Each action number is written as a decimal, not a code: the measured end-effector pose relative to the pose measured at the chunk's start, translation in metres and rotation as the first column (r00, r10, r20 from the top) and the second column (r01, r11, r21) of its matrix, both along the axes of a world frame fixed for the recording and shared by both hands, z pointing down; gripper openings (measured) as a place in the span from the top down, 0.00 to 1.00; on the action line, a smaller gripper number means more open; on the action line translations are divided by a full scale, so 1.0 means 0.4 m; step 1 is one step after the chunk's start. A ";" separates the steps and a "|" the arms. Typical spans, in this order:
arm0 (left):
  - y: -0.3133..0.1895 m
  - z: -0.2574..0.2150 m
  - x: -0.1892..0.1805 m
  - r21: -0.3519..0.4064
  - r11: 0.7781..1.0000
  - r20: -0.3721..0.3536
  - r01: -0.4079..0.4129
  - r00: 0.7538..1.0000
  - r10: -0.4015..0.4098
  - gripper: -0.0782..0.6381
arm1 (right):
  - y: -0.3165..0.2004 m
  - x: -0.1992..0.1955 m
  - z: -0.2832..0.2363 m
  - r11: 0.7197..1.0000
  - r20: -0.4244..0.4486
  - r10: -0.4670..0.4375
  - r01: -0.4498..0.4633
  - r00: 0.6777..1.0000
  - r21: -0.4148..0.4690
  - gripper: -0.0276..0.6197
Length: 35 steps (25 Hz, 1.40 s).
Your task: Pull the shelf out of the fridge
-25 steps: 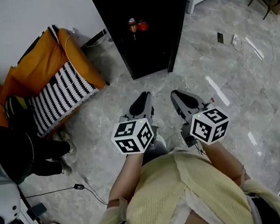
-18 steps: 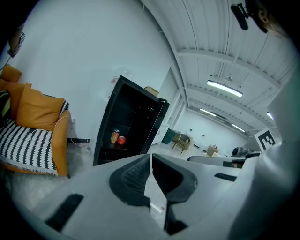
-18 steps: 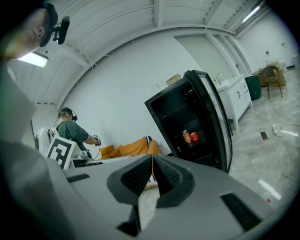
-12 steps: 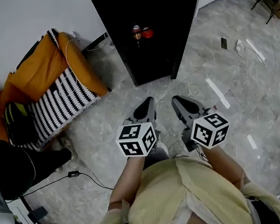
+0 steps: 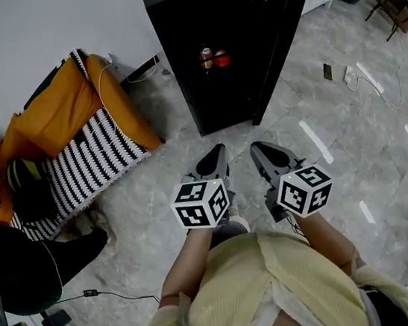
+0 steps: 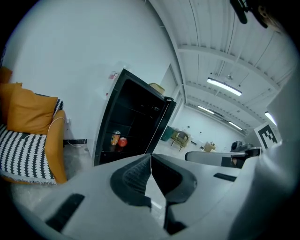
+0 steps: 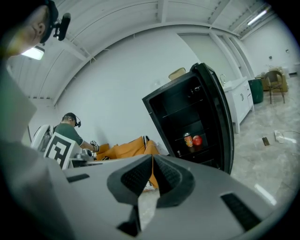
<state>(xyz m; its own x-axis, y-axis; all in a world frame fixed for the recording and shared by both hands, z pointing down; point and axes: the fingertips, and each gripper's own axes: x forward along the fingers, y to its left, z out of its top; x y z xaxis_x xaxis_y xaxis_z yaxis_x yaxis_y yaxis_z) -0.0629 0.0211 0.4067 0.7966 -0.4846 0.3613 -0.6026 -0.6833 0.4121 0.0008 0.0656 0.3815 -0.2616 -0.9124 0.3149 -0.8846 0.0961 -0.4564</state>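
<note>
Black fridge point(image 5: 235, 86) holds can point(image 5: 206, 58); orange cushions point(image 5: 66, 95) beside.

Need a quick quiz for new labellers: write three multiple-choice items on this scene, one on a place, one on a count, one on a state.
1. Where is the can?
A. on top of the fridge
B. on a shelf inside it
C. under it

2. How many things stand on that shelf?
A. one
B. two
C. four

3. How are the left gripper's jaws?
A. wide open
B. shut on the can
C. shut, empty

Key:
1 B: the can stands on a shelf in the open black fridge.
2 B: only the can and a red fruit beside it.
3 C: the left gripper view shows the jaws meeting with nothing between them.
</note>
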 end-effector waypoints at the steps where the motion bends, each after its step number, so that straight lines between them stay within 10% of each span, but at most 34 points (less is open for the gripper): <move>1: -0.012 -0.001 -0.004 0.001 1.000 0.000 -0.003 1.000 0.003 0.86 | -0.012 -0.005 0.000 1.000 -0.005 0.001 -0.001 1.000 -0.001 0.91; 35: -0.295 -0.044 0.149 0.113 0.991 -0.013 0.071 0.997 -0.070 0.86 | -0.315 0.163 0.000 1.000 -0.103 0.013 -0.012 0.995 0.012 0.91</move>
